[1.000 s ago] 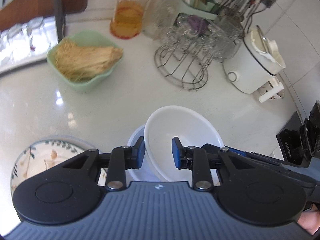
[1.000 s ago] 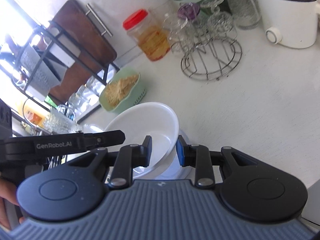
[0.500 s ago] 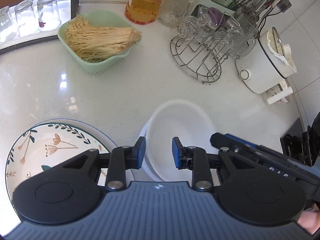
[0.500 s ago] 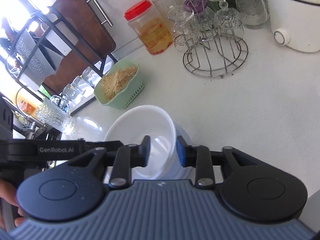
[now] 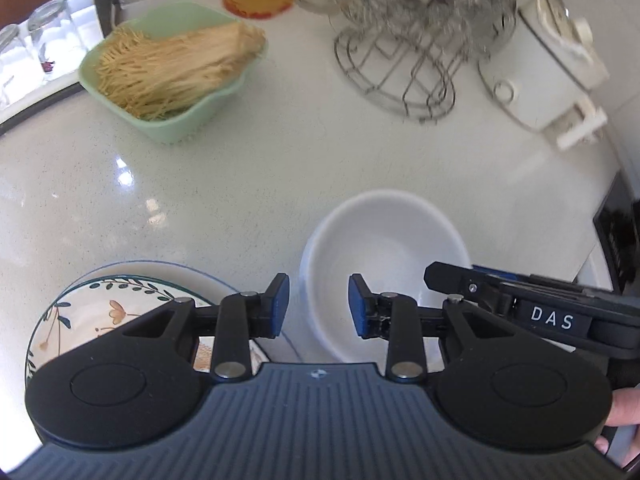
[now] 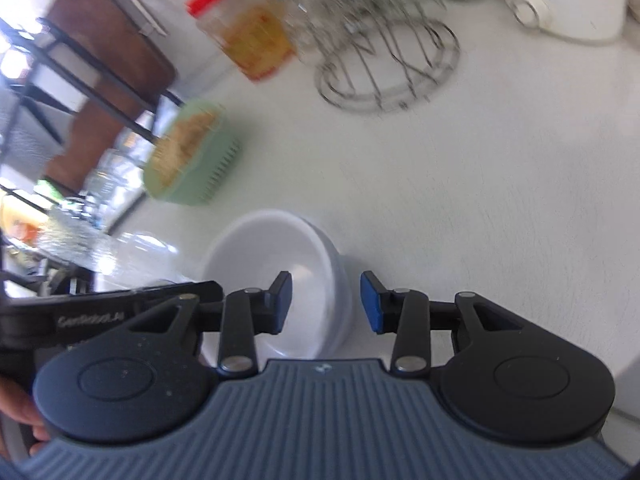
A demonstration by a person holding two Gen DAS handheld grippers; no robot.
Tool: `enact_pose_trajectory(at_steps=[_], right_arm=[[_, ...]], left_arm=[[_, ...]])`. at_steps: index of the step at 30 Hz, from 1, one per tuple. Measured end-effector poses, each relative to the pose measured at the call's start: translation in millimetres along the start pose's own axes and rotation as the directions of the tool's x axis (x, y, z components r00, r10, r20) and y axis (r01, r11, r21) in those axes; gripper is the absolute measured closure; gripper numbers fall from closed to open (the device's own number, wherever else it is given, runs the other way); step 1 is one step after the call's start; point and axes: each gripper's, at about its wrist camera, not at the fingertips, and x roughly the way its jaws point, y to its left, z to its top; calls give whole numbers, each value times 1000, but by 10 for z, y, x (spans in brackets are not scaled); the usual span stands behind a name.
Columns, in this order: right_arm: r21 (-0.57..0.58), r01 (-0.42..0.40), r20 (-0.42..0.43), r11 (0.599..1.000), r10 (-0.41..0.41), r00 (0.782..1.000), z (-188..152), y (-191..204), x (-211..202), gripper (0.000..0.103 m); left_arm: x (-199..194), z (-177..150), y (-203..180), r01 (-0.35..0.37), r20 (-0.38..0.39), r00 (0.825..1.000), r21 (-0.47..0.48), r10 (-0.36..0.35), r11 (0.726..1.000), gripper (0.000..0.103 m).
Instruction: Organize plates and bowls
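1. Left wrist view: left gripper (image 5: pixel 318 306) open, blue pads apart with nothing between them, hovering at 6 o'clock over the counter (image 5: pixel 280 168).
2. White bowl (image 5: pixel 386 268) upright just past the pads at about 1 o'clock, nested in a second white bowl whose rim shows as a thin band on its left side.
3. Flowered plate (image 5: pixel 100 320) at 8 o'clock, lying on a blue-rimmed plate and partly hidden by the gripper body; near the bowls, not touching as far as can be told.
4. Right gripper (image 5: pixel 444 280) reaching in from 3 o'clock with a finger over the bowl's right rim.
5. Green basket (image 5: pixel 172 76) of noodles at 11 o'clock, wire rack (image 5: pixel 400 72) at 1 o'clock, both well apart from the bowls.
6. Right wrist view: right gripper (image 6: pixel 326 302) open, pads set wide either side of the bowl's near rim with no contact visible; blurred picture, so probably clear of it.
7. White bowl (image 6: pixel 276 280) level in the lower bowl at 12 o'clock from the pads.
8. Change over the last second: bowl tilted and held over the lower one then, now seated flat with both pairs of pads spread.
9. Meaning for the task: bowls stacked, likely finished with; plates already stacked beside them, so little left but pulling the tools back.
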Motion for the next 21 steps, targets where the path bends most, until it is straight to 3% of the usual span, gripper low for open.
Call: enact_pose_trajectory(at_steps=[3,7,16,21], right_arm=[[-1,14,-14,1000,-14,1000,-53,31,70,62],[48,10,-47,999,-8,999,-82,-37,149,81],[81,18,-15,997,-17,1000,-97,-143,23,88],[94,44,5,995,-44,999,-123,-220,-76,88]], left_arm=[[54,-16,27,-2,-18,1000,-5,2,1000,66],[63,-55,38,29,-18,999,-31,-29,999,66],[117,-120,-121,87,-44,995,-21,-88,996,66],[168,-95,-270,84,-57,995,20,-83,996,66]])
